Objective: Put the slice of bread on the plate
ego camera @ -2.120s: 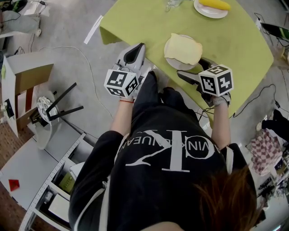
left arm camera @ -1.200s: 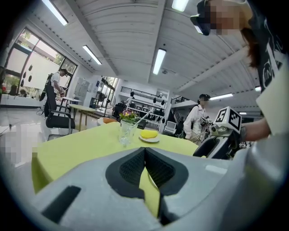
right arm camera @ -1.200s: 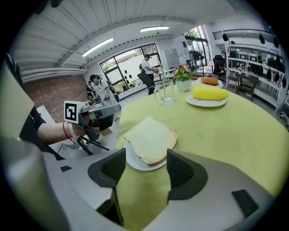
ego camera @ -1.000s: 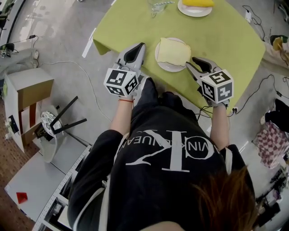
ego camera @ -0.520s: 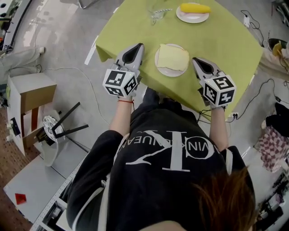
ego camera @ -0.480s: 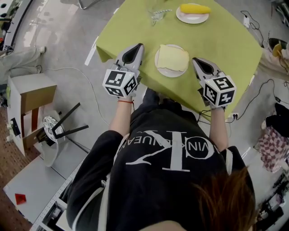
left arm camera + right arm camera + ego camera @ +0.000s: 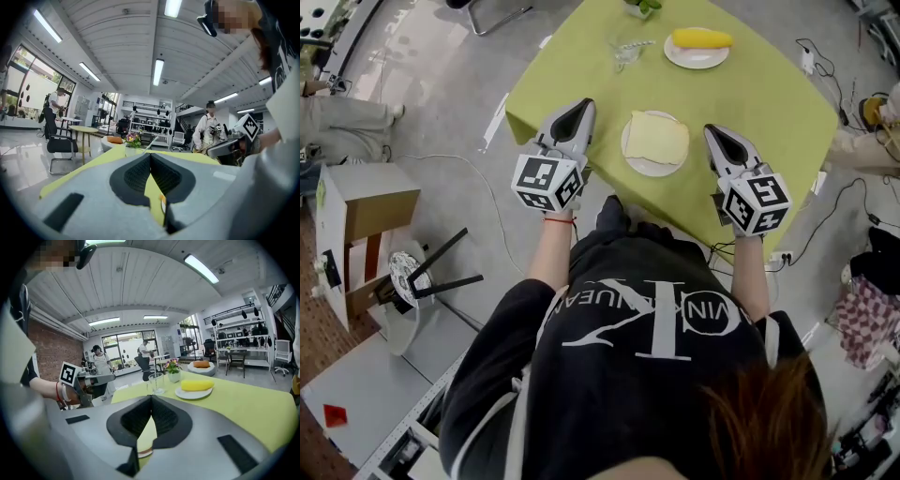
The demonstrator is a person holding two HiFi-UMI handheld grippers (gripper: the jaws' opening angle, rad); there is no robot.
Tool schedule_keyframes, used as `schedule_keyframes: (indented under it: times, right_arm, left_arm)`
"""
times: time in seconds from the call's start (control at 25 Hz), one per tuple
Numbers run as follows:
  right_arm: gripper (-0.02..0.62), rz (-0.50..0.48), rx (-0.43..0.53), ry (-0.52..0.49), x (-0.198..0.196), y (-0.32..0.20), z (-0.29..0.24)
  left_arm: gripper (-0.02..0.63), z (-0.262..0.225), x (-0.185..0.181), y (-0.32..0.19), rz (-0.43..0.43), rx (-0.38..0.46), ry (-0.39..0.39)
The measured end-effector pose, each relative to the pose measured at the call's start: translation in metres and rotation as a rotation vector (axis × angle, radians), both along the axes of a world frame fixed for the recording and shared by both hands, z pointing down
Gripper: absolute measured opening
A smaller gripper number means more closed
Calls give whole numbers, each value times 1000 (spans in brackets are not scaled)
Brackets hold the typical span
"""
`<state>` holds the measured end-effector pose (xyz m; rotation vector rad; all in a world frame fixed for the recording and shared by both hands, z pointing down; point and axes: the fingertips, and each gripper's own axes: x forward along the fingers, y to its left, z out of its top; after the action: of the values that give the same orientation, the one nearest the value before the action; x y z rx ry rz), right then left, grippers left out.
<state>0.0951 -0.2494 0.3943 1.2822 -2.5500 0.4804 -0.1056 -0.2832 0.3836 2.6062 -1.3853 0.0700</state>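
Note:
A pale slice of bread [image 7: 656,137] lies flat on a small white plate [image 7: 649,170] near the front edge of the green table [image 7: 769,94]. My left gripper [image 7: 579,106] hovers to the left of the plate, apart from it, its jaws shut with nothing between them. To the plate's right my right gripper [image 7: 713,131] is also shut and empty. In the left gripper view the left gripper's [image 7: 150,155] pads meet at the tips. The right gripper view shows the right gripper's [image 7: 151,397] pads meeting the same way.
At the table's far side stand a second plate [image 7: 697,56] with a yellow corn cob [image 7: 701,38], a drinking glass [image 7: 628,52] and a small flower pot [image 7: 173,375]. A cardboard box [image 7: 366,211], a black stand [image 7: 431,272] and cables lie on the floor at left. People stand in the background.
The right gripper drew back from the plate's right edge, rose and shut. The left gripper rose a little. The bread has stayed on the plate.

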Motion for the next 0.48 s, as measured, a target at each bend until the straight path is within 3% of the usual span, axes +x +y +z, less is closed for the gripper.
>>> schedule_keyframes:
  times: [0.48]
  right_arm:
    - [0, 35, 113, -43, -2, -9, -27]
  left_arm:
    - [11, -26, -7, -1, -30, 59, 9]
